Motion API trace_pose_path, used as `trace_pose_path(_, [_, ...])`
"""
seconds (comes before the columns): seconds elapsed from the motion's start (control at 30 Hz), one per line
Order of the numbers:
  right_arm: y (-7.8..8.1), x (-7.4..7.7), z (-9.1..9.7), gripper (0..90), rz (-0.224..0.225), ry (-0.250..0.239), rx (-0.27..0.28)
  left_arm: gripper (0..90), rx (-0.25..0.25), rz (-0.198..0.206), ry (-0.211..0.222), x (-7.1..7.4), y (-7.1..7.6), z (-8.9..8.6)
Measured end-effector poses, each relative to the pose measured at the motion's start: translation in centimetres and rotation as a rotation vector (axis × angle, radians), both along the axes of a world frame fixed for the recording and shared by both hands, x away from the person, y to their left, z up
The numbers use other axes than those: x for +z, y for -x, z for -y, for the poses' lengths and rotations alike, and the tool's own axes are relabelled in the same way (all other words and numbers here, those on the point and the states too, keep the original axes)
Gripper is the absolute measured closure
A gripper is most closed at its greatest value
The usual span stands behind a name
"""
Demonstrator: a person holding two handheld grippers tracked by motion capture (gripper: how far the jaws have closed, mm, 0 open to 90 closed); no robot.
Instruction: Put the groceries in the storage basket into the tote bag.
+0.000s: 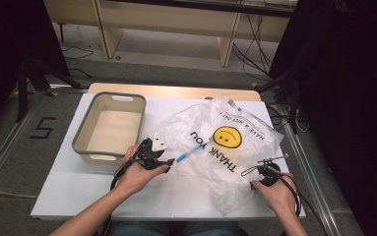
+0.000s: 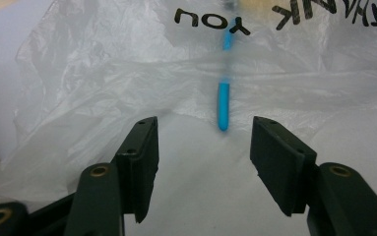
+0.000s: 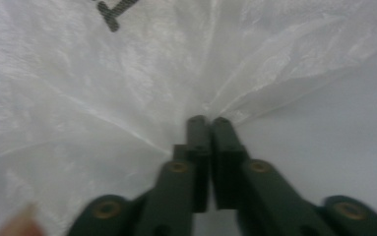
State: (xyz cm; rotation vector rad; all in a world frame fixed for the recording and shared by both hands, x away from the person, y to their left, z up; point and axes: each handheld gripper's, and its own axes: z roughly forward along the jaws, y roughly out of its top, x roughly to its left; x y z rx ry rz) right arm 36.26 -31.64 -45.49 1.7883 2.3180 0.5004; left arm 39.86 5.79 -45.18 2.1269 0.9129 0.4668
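Left gripper view: the left hand-held gripper is seen with jaws parted and nothing between them, hovering over the white worktop. Just above the gap, at frame centre, the tip of a blue pen is shown, its long axis running straight up the frame into the mouth of the clear plastic bag. The left hand is judged the nearer to the pen. At lower right of the high view, the right hand-held gripper is closed on the bag's edge.

White table – grey bin, crumpled plastic bag lying on it
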Motion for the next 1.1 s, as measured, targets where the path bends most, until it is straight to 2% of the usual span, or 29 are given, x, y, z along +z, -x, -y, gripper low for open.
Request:
trace_pose_path(0.07, [-0.2, 0.0, 0.3, 90.0, -0.01, -0.021, 0.016, 44.2, -0.002, 0.001, -0.001, 0.2, 0.0, -0.1])
trace_pose_path(0.23, [-0.9, 0.2, 1.3, 90.0, 0.024, 0.019, 0.023, 44.5, 0.002, 0.024, 0.005, 0.6, 0.1, -0.1])
trace_pose_path(0.33, [-1.4, 0.5, 2.3, 90.0, 0.056, 0.056, 0.02, 44.7, 0.005, 0.049, 0.004, 1.1, 0.1, -0.2])
trace_pose_path(0.43, [-2.1, 0.6, 3.0, 90.0, 0.107, 0.086, 0.027, 44.7, 0.018, 0.074, 0.008, 1.7, 0.0, -0.2])
trace_pose_path(0.57, [-3.1, 0.6, 3.8, 90.0, 0.17, 0.119, 0.043, 42.3, 0.03, 0.106, -0.033, 1.9, -0.2, -0.3])
trace_pose_path(0.73, [-4.3, 0.8, 4.6, 90.0, 0.238, 0.159, 0.043, 37.5, 0.023, 0.063, -0.088, 1.1, -0.3, -0.2])
trace_pose_path(0.9, [-5.3, 0.5, 5.0, 90.0, 0.289, 0.173, 0.055, 35.0, 0.009, -0.038, -0.154, -0.3, -0.3, -0.2])
trace_pose_path(1.0, [-5.8, 0.4, 5.1, 90.0, 0.328, 0.172, 0.054, 43.0, -0.002, -0.102, -0.179, -0.9, -0.3, -0.3])
trace_pose_path(1.1, [-6.2, 0.3, 5.0, 90.0, 0.355, 0.156, 0.068, 50.0, -0.015, -0.164, -0.176, -1.5, -0.1, -0.2])
